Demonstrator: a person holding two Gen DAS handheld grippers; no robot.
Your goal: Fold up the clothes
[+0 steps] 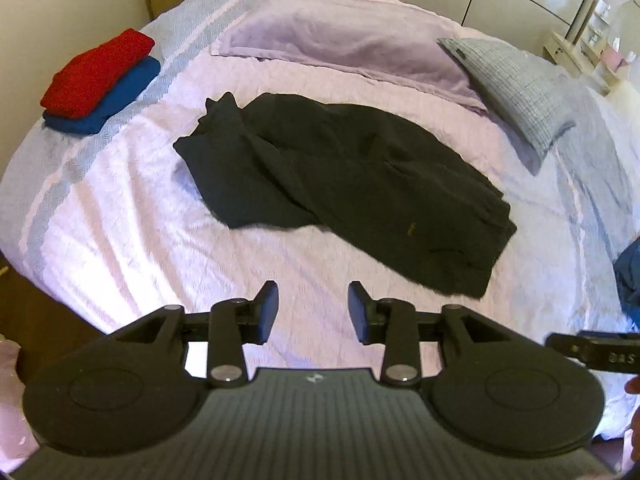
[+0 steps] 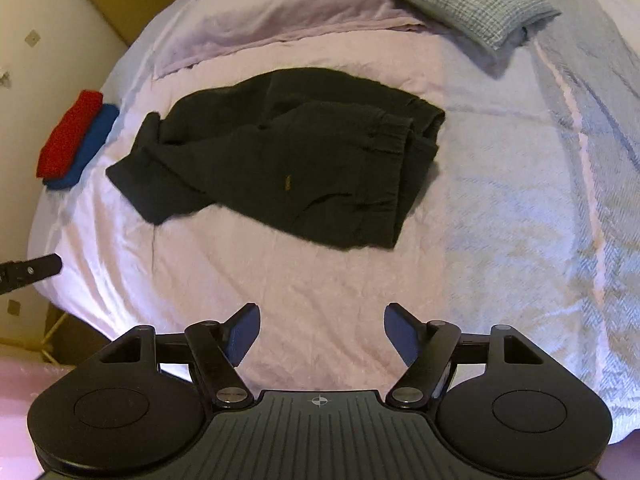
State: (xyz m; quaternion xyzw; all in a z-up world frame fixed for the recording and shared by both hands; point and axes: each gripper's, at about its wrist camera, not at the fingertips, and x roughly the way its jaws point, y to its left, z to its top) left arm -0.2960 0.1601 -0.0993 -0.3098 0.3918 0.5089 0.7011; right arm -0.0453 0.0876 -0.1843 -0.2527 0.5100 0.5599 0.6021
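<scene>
A dark, nearly black pair of trousers (image 1: pixel 344 184) lies loosely folded and crumpled in the middle of the bed; it also shows in the right wrist view (image 2: pixel 288 156), waistband to the right. My left gripper (image 1: pixel 313 312) is open and empty, held above the bedspread just short of the garment's near edge. My right gripper (image 2: pixel 320 336) is open wide and empty, above the bedspread in front of the garment. A folded red garment (image 1: pixel 98 72) lies on a folded blue one (image 1: pixel 108 108) at the bed's far left.
The pale lilac bedspread (image 1: pixel 140 220) covers the bed. A lilac pillow (image 1: pixel 340 40) and a grey checked pillow (image 1: pixel 516 88) lie at the head. A blue cloth (image 1: pixel 628 280) shows at the right edge. Wardrobe doors and a dresser stand behind.
</scene>
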